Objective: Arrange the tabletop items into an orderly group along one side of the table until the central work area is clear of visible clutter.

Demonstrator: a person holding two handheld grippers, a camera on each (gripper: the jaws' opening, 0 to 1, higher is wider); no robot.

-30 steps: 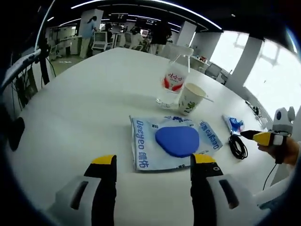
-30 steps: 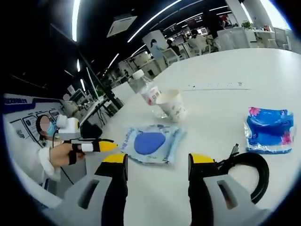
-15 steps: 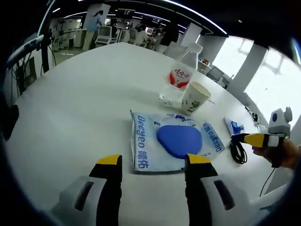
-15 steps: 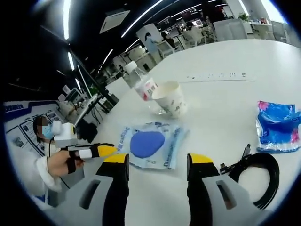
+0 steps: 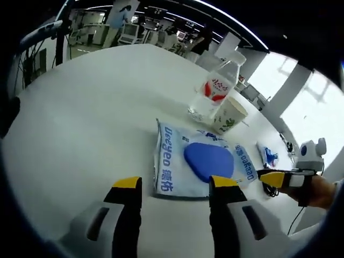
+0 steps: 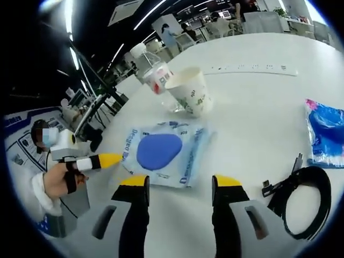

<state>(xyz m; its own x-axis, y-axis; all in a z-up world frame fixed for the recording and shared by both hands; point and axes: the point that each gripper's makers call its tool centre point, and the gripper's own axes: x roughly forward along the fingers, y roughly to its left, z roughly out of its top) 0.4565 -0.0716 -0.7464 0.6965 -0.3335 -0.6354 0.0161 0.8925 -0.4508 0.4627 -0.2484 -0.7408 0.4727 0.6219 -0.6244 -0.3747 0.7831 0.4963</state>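
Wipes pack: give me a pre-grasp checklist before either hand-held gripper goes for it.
1. Left hand-held gripper open and empty: ok.
2. Right hand-held gripper open and empty: ok.
3. Wipes pack lying flat on the table, nothing on top of it: ok.
4. Pack lined up just ahead of both pairs of jaws: ok.
5. Paper cup and water bottle stand apart from the pack's far edge: ok.
6. Black cable and blue tissue packet lie off to the side, away from the pack: ok.
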